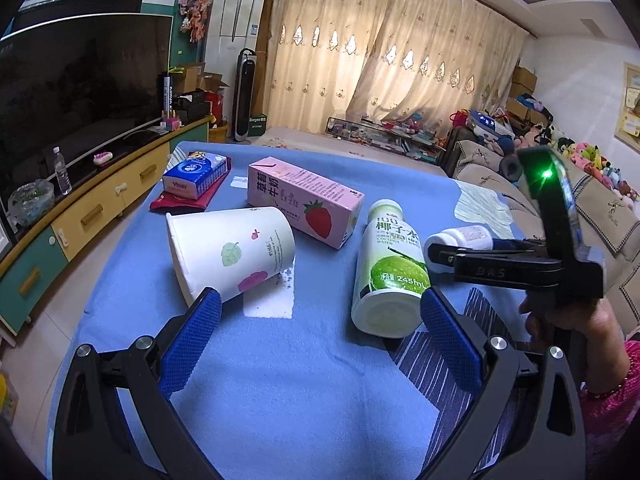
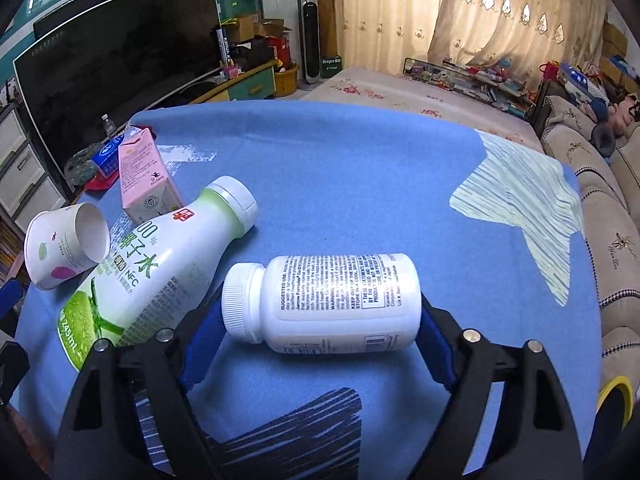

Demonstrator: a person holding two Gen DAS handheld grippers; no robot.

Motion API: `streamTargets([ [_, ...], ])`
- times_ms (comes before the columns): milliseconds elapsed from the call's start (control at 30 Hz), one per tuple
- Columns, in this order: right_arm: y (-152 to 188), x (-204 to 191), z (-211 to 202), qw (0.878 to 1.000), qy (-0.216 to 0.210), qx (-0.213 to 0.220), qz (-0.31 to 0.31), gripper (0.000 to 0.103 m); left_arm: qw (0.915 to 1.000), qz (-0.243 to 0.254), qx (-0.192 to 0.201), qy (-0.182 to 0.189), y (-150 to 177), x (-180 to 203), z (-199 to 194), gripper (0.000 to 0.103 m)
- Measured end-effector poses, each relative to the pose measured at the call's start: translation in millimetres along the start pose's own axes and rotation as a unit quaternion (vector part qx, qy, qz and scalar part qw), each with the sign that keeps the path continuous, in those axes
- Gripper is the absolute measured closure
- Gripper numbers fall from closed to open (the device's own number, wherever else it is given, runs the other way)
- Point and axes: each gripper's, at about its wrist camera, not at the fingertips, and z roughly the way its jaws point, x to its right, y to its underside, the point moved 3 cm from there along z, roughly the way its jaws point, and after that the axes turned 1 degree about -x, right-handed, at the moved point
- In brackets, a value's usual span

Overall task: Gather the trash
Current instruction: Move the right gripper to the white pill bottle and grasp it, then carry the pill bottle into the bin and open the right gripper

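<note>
Right gripper (image 2: 320,320) around the smooth white pill bottle (image 2: 324,304), lying on its side
Whether the blue pads press it, I cannot tell — the left gripper (image 1: 320,332) stands spread over the fuzzy blue cloth (image 1: 280,380).

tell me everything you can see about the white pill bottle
The white pill bottle is glossy plastic with a ribbed white screw cap, closed. A printed label of small black text wraps its body. It lies on its side on the blue cloth, cap towards the coconut water bottle. It lies between the blue pads of the right hand-held gripper, whose jaws stand wide around it.
</note>
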Motion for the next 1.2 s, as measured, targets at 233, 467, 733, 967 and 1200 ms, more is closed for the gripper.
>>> streamTargets([
  [233,7.7,8.6,-45.5,0.999,0.003,0.034,0.004,0.023,1.0000,0.007,-0.005,0.005,2.4,1.6,3.0,0.005],
  [467,45.1,52.8,-102.0,0.995,0.021,0.073,0.060,0.023,0.9998,0.013,-0.007,0.015,3.5,6.3,3.2,0.005],
  [733,119.4,154.8,-143.1,0.974,0.119,0.072,0.176,0.023,0.9994,0.027,-0.012,0.019,4.7,15.1,7.6,0.005],
  [967,190.0,245.0,-153.2,0.935,0.209,0.047,0.281,0.023,0.9984,0.052,-0.017,0.012,7.5,25.1,11.6,0.005],
  [1200,228.5,290.8,-143.3,0.913,0.241,0.021,0.327,0.023,0.9974,0.067,-0.025,0.012,7.8,31.0,17.0,0.005],
])
